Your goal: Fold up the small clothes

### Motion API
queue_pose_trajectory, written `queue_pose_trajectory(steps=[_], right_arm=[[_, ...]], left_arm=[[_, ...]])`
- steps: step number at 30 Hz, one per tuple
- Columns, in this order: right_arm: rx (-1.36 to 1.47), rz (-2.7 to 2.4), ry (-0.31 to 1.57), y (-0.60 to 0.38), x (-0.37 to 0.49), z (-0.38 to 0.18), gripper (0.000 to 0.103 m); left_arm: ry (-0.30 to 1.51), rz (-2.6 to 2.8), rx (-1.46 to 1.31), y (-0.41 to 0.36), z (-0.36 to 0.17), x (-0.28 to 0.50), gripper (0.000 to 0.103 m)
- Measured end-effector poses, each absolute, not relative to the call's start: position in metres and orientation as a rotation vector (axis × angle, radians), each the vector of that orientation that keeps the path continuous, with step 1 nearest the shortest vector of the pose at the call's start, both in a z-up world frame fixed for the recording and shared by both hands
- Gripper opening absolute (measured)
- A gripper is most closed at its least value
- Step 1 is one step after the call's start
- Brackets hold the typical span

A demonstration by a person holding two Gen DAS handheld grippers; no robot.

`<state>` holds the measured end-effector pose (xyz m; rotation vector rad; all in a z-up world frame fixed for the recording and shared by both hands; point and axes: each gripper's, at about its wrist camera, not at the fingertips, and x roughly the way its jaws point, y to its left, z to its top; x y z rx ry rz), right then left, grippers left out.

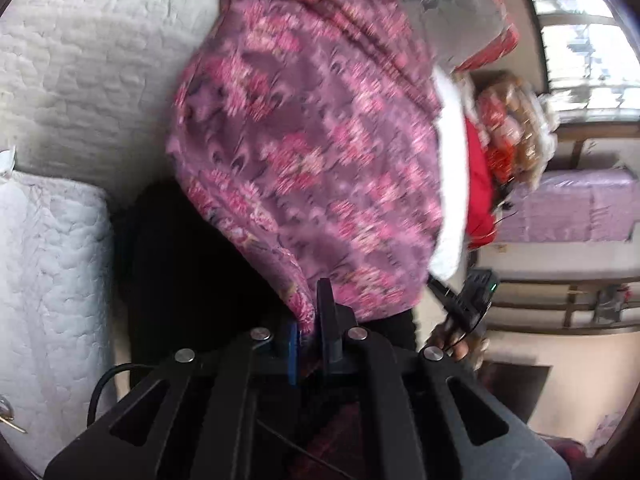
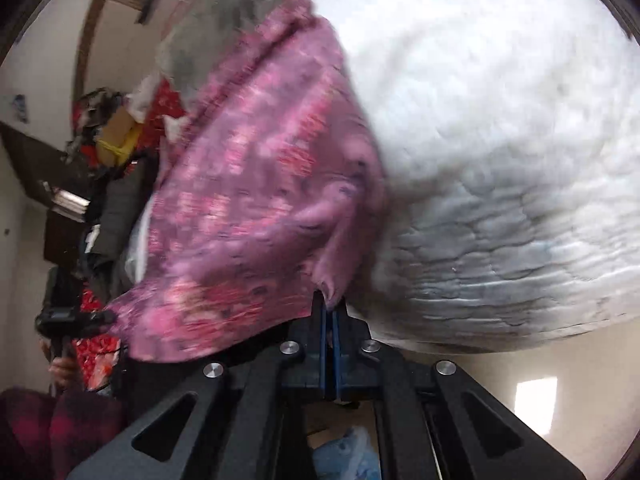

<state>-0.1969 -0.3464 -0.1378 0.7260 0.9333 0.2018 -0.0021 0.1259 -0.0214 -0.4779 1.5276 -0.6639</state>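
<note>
A small purple garment with a pink and red floral print (image 1: pixel 312 140) hangs in the air over a white quilted bed (image 1: pixel 80 60). My left gripper (image 1: pixel 310 320) is shut on its lower edge. In the right wrist view the same garment (image 2: pixel 248 208) stretches left from my right gripper (image 2: pixel 330 306), which is shut on a corner of it. The right gripper (image 1: pixel 468 300) also shows in the left wrist view, at the garment's far edge. The left gripper (image 2: pixel 80 316) shows at the far left of the right wrist view, pinching the cloth. Both views are blurred.
A white quilted pillow (image 1: pixel 48 280) lies at the left. The white quilt (image 2: pixel 500 160) fills the right wrist view's right side. A cluttered pile of red and mixed items (image 2: pixel 116 132) stands on shelves behind. A purple-covered shelf (image 1: pixel 572 208) and windows are at the right.
</note>
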Motion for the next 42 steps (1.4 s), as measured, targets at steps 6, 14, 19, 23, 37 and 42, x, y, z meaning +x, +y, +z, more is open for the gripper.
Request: queue_pose_trajectory(steps=[6,14,19,23,37,42], right_arm=[[0.768,0.312,0.801,-0.342,-0.203,-0.086,0.002],[0.823,0.406,0.665,-0.326,-0.158,-0.031,0.002],[0.865,0.422,0.593,-0.333,-0.120,-0.007,0.002],[0.878,0.401,0.555,-0.344,-0.082,0.006,0.002],[0.997,0.229,0.485,-0.398,0.079,0.005,0.002],[1.042,0.133,0.490,-0.417,0.135,-0.004,0.002]], left_arm=[[1.419,-0.706,-0.616,0.132,0.003,0.014,0.006],[1.308,-0.675,-0.721,0.140,0.024,0.054,0.006],[1.251,-0.649,-0.758,0.147,0.030,0.092,0.006],[1.220,-0.625,-0.774,0.149,0.035,0.129,0.006],[1.124,-0.565,-0.820,0.120,0.025,0.289,0.006],[1.117,-0.533,-0.819,0.108,0.010,0.337,0.006]])
